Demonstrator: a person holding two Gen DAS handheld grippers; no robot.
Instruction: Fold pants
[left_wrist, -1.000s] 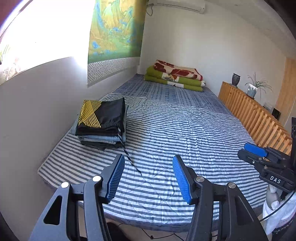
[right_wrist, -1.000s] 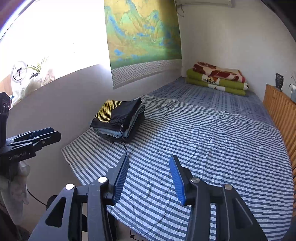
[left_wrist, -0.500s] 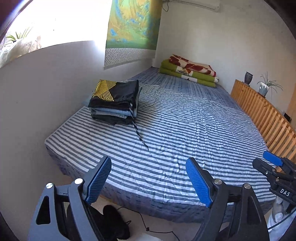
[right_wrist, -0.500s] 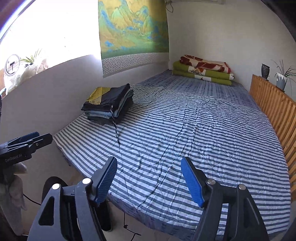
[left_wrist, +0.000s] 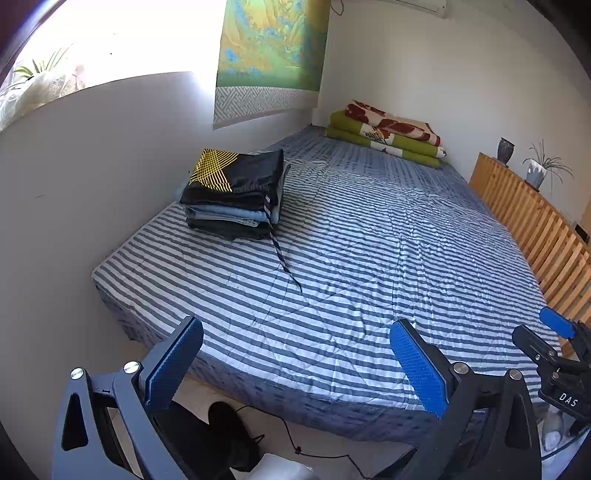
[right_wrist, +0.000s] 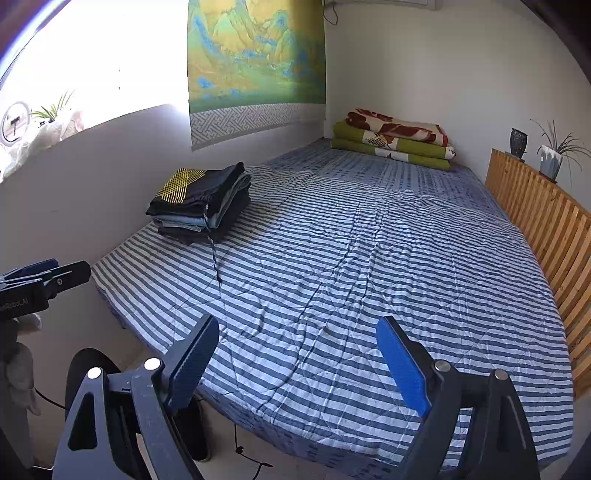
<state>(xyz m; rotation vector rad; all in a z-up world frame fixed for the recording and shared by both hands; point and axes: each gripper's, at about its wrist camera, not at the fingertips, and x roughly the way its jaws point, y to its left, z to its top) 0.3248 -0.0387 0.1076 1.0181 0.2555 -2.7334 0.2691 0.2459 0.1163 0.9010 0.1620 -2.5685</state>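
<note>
A stack of folded pants (left_wrist: 236, 192) (right_wrist: 201, 205) lies on the left side of the striped bed (left_wrist: 388, 266) (right_wrist: 369, 258), near the wall. Its top pair is black with a yellow line pattern, and a drawstring (left_wrist: 282, 258) trails from it onto the sheet. My left gripper (left_wrist: 295, 354) hangs open and holds nothing, off the bed's near edge. My right gripper (right_wrist: 297, 354) is open too, with nothing in it, above the near edge. Each gripper appears at the side of the other's view: right gripper (left_wrist: 554, 350), left gripper (right_wrist: 40, 280).
Folded green and red blankets (left_wrist: 388, 133) (right_wrist: 395, 138) lie at the bed's far end. A wooden slatted rail (left_wrist: 535, 229) (right_wrist: 546, 236) runs along the right side, with a vase and a potted plant (right_wrist: 552, 155) on it. A cable (left_wrist: 295, 443) and dark objects lie on the floor below.
Both grippers have drawn back from the bed and opened wider. The near edge of the mattress and the floor now show in both views. The stack has not moved.
</note>
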